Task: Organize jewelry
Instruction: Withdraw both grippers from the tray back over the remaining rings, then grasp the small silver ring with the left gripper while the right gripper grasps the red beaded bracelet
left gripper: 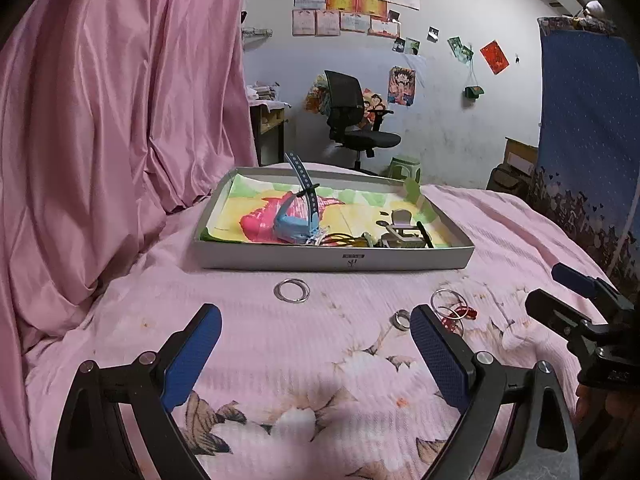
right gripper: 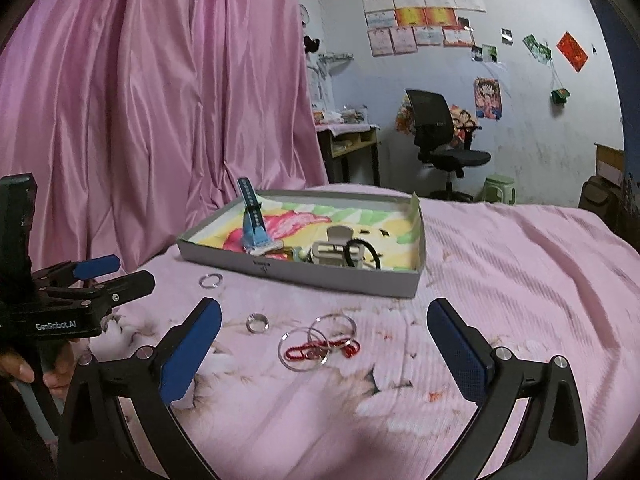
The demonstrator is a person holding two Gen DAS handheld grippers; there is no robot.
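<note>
On the pink floral bedspread (right gripper: 500,264), short of the tray's near wall, you have four loose pieces: one double silver ring (left gripper: 292,290) (right gripper: 211,280) to the left, one small silver band (left gripper: 401,319) (right gripper: 257,323) at the middle, and two large thin hoops (right gripper: 316,340) (left gripper: 448,304) overlapping on a red cord (right gripper: 320,349). Your two grippers are both spread wide and hold nothing: the left gripper (left gripper: 316,348) hangs above the bedspread near the band, and the right gripper (right gripper: 324,354) brackets the hoops from above.

Your left gripper's right finger (left gripper: 436,354) covers part of the hoops in the left view. The heap in the tray is tangled; individual pieces cannot be counted.

One shallow grey tray (left gripper: 336,258) (right gripper: 304,276) sits farther up the bedspread, lined with bright printed paper. It holds one blue perforated strap (left gripper: 304,188) (right gripper: 251,216) standing upright, one pale clip-like piece (right gripper: 338,246) (left gripper: 402,228), one black loop (right gripper: 362,254), and yellow strands (left gripper: 340,240).
</note>
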